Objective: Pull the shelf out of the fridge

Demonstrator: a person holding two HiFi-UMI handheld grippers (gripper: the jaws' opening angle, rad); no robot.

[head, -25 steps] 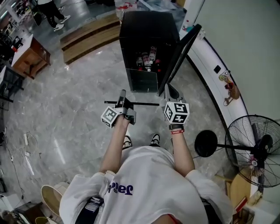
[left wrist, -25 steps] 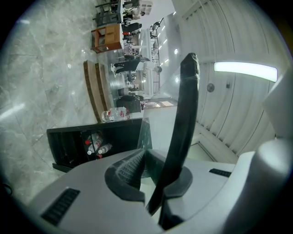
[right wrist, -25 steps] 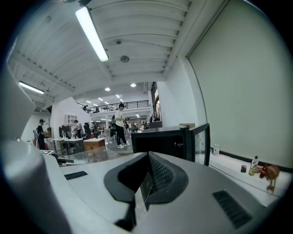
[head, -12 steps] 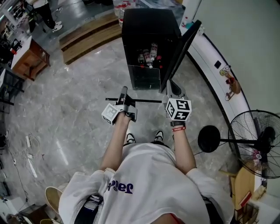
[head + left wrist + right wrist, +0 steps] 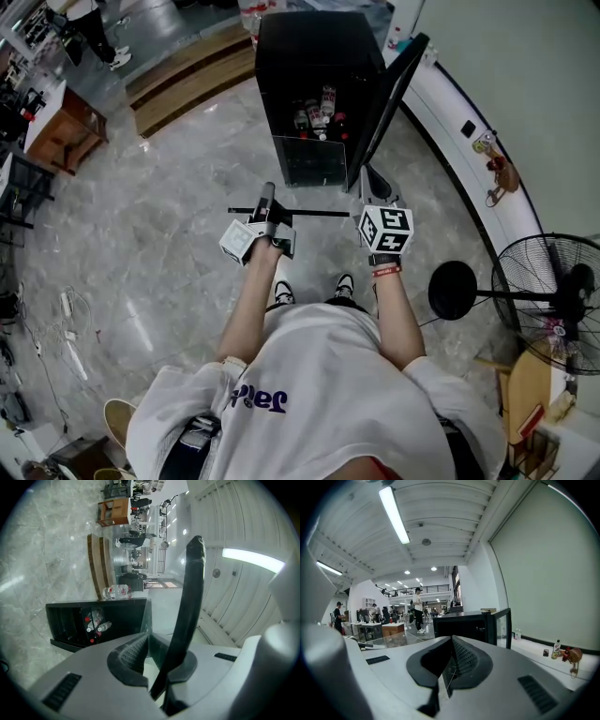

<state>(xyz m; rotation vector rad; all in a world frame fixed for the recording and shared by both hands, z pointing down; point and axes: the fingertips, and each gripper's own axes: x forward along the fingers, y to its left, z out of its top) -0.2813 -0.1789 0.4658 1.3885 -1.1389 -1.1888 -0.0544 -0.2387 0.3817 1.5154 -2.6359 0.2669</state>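
The black mini fridge [image 5: 319,56] stands ahead on the floor with its door [image 5: 394,94] swung open to the right and bottles [image 5: 317,112] inside. The glass shelf [image 5: 309,164] is outside the fridge, held level in front of it, its black front rim [image 5: 309,214] nearest me. My left gripper [image 5: 267,202] is shut on that rim; in the left gripper view the rim [image 5: 190,606] crosses between the jaws of the left gripper [image 5: 154,639]. My right gripper [image 5: 373,183] is shut on the pane's right edge, where the thin glass [image 5: 389,641] runs into the right gripper [image 5: 451,641].
A standing fan [image 5: 553,300] is at the right, beside a white curved ledge [image 5: 469,178] along the wall. Wooden steps [image 5: 187,75] and a wooden table [image 5: 52,122] lie at the left. My shoes [image 5: 281,292] are below the shelf. A person [image 5: 417,609] stands far back.
The left gripper has rolled slightly, so its marker cube shows a different face. Both grippers keep their hold on the shelf in the same place before the fridge.
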